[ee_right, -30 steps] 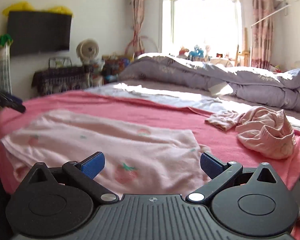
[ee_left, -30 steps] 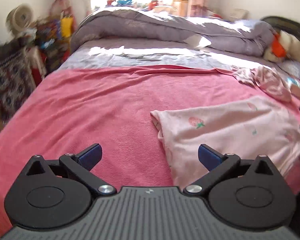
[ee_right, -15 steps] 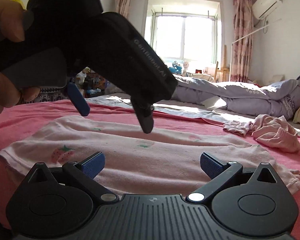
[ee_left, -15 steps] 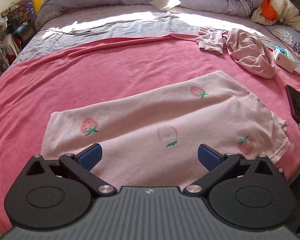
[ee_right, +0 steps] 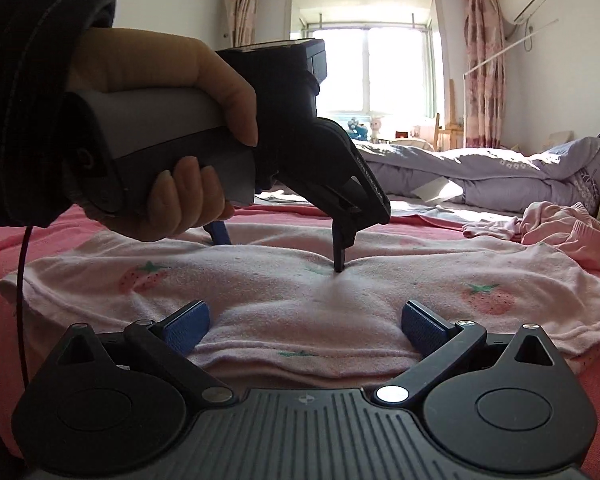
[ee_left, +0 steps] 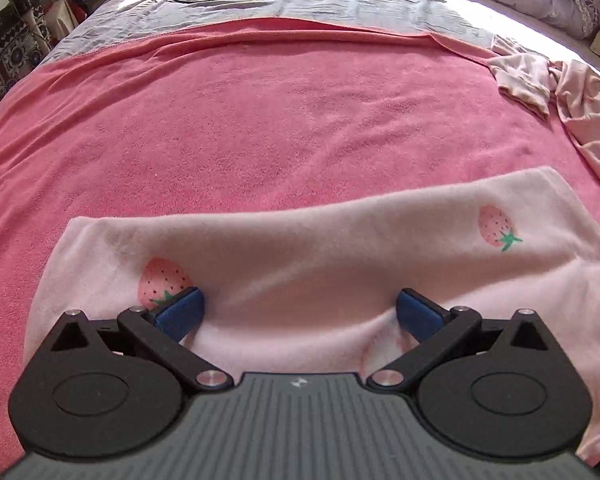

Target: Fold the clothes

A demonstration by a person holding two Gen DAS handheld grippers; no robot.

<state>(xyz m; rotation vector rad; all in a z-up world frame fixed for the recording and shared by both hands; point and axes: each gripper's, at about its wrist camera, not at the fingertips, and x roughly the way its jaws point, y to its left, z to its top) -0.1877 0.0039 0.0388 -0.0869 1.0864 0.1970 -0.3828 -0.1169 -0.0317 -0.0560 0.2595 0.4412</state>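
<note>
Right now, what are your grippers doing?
Left gripper open, pressing strawberry garment. Right gripper open at its near edge. Crumpled pink clothes aside.

Pale pink garment (ee_left: pixel 340 256), soft fleecy fabric, printed with pink strawberries with green leaves. Lies flat on the pink blanket (ee_left: pixel 240 120), long axis running left-right, near the bed's front edge. Looks folded over lengthwise: doubled layers show along the near edge in the right wrist view (ee_right: pixel 300 356). Surface mostly smooth, with one dent and radiating creases mid-cloth where a fingertip presses in. A second pale pink garment (ee_right: pixel 560 236), crumpled in a heap, sits apart on the blanket's far right side.
</note>
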